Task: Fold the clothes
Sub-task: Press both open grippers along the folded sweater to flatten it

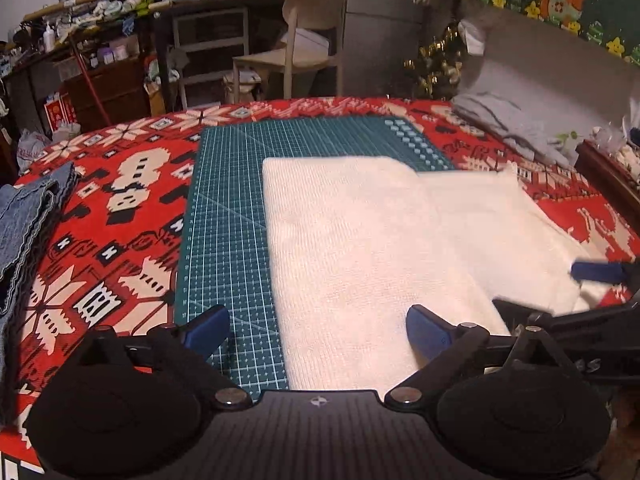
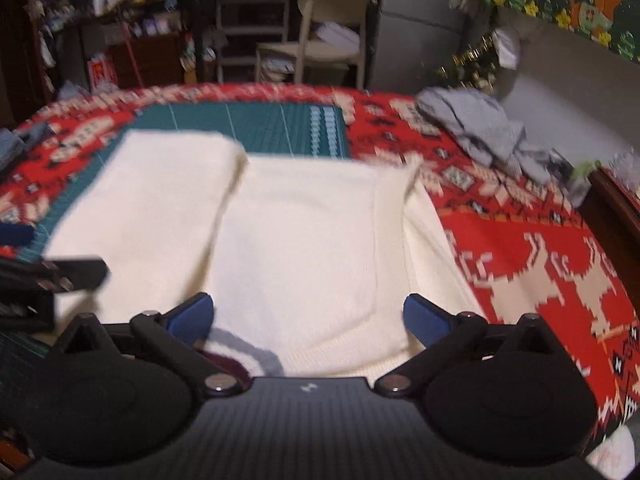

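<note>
Both our grippers, left (image 1: pixel 318 334) and right (image 2: pixel 308 316), hang spread above the folded sweater (image 2: pixel 288 248); grazing it risks undoing the fold.

A lived-in home room: cluttered shelves (image 1: pixel 100 4), chair (image 1: pixel 304 40), Christmas tree (image 1: pixel 436 60) (tinsel-draped).

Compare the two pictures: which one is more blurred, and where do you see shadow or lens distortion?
Right wrist view: more blurred overall, the crumpled grey garment smeared; a grey shadow falls on the cream knitted sweater near the bottom left. Left wrist view: sharper, the green gridded cutting mat lines crisp, but the red patterned tablecloth edge bows from the fisheye.
</note>
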Action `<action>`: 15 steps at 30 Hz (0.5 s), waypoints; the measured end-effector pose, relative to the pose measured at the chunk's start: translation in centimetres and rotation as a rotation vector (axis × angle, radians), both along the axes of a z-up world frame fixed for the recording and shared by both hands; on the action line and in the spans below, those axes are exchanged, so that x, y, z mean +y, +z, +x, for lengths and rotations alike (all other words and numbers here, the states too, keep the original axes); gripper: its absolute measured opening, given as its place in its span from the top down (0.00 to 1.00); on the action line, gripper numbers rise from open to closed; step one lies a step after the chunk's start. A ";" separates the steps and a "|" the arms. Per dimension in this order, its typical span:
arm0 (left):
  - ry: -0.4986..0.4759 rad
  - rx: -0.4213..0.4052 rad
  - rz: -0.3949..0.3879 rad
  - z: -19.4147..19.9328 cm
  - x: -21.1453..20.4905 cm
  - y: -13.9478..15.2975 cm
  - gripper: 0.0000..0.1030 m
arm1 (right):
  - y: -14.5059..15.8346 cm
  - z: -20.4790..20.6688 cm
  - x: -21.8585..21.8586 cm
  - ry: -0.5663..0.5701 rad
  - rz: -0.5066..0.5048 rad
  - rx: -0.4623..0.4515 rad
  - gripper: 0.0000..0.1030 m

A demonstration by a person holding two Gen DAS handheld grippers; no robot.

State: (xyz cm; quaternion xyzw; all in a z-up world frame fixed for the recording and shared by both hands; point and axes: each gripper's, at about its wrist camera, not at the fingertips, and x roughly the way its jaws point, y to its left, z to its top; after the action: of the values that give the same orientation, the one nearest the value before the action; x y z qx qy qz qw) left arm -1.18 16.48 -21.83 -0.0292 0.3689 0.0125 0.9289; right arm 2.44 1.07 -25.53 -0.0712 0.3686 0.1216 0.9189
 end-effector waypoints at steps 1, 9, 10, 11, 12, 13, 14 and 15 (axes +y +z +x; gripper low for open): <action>0.004 -0.002 0.003 0.0 -0.1 -0.1 0.06 | -0.3 0.0 -0.1 -0.012 0.010 0.003 0.01; 0.108 0.031 -0.152 0.3 1.5 -1.0 0.00 | -0.8 -0.5 -0.5 -0.014 0.033 -0.031 0.01; 0.111 0.033 -0.156 0.3 1.6 -0.9 0.00 | -0.8 -0.6 -0.5 -0.015 0.035 -0.036 0.01; 0.097 0.034 -0.139 0.4 1.4 -1.0 0.00 | -0.8 -0.7 -0.5 -0.014 0.035 -0.046 0.01; 0.080 0.034 -0.116 0.4 1.1 -1.0 0.00 | -0.9 -0.8 -0.5 -0.012 0.034 -0.056 0.01; 0.060 0.028 -0.107 0.4 0.9 -1.1 0.00 | -1.1 -0.9 -0.6 -0.006 0.035 -0.072 0.01; 0.048 0.020 -0.111 0.3 0.9 -1.2 0.00 | -1.3 -1.2 -0.7 0.000 0.040 -0.094 0.01; 0.048 0.014 -0.116 0.2 0.9 -1.2 0.00 | -1.5 -1.4 -0.8 0.007 0.046 -0.115 0.01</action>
State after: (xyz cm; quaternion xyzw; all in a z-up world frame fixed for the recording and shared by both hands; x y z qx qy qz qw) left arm -0.98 17.38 -23.07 -0.0915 0.3747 0.0135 0.9225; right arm 1.07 0.25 -27.07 -0.0583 0.3122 0.1289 0.9394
